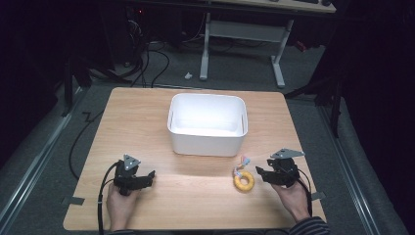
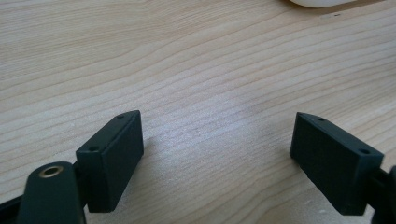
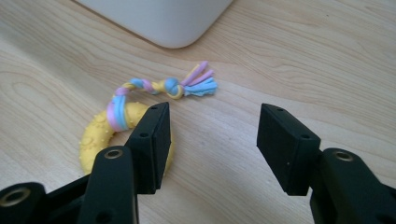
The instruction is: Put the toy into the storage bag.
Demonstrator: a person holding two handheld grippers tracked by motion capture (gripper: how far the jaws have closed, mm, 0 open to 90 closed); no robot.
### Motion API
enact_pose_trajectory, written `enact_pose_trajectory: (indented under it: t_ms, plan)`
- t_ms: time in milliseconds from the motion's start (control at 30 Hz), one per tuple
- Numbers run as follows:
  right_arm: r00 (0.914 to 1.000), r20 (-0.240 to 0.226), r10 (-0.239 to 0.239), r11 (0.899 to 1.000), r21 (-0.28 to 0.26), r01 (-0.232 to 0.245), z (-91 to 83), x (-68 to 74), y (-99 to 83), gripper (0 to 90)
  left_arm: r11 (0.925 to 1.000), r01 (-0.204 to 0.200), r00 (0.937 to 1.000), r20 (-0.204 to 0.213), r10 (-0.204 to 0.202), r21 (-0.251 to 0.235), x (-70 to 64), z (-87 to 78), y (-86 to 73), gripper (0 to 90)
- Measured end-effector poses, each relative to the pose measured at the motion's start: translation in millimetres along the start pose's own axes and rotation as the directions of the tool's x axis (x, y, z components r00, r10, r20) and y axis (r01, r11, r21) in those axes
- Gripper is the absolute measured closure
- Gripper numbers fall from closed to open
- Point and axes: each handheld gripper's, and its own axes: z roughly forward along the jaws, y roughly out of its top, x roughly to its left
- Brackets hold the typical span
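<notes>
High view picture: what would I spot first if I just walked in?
Probably the big white bin in the middle of the wooden table. Next, the yellow ring toy with its pastel rope tail, lying in front of the bin, just beside the open right gripper.

A light wooden bench [image 1: 147, 117] stands on grey carpet floor [image 1: 235, 68], with a white-legged desk [image 1: 244, 34] at the far side and black cables [image 1: 147, 58] far left in dim light.

Beyond the work: what else you have in view

Your wooden table [image 1: 147, 122] carries a white plastic bin [image 1: 207, 142] at its twelve o'clock side; past it, a desk frame [image 1: 279, 58] stands on grey floor [image 1: 235, 73], cables [image 1: 151, 58] at eleven o'clock.
</notes>
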Motion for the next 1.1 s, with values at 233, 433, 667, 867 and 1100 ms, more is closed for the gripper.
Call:
enact_pose_trajectory:
  t_ms: [233,433,667,867,1100]
  plan:
    - [0.9990,-0.040,-0.021,1.000,0.014,0.021,4.4,11.1,0.9,44.7,1.0000,0.000,1.0000,-0.001,0.000,0.000,0.0,-0.1,0.0,18.1]
    - [0.9991,-0.032,-0.027,1.000,0.010,0.027,6.5,14.1,2.1,44.3,1.0000,0.000,1.0000,0.000,0.000,0.000,0.0,-0.1,0.0,18.1]
    - [0.9988,-0.042,-0.027,0.999,0.041,0.029,9.5,14.9,3.0,45.3,1.0000,0.000,1.0000,0.000,0.000,0.000,-0.1,-0.2,-0.1,18.1]
    - [0.9970,-0.067,-0.039,0.997,0.067,0.043,9.9,17.5,4.3,52.2,1.0000,-0.001,1.0000,0.001,0.001,0.000,-0.1,-0.3,-0.2,18.0]
    - [0.9940,-0.100,-0.043,0.991,0.119,0.055,19.0,18.7,6.3,52.9,1.0000,-0.001,1.0000,0.001,0.001,0.000,-0.1,-0.3,-0.2,18.0]
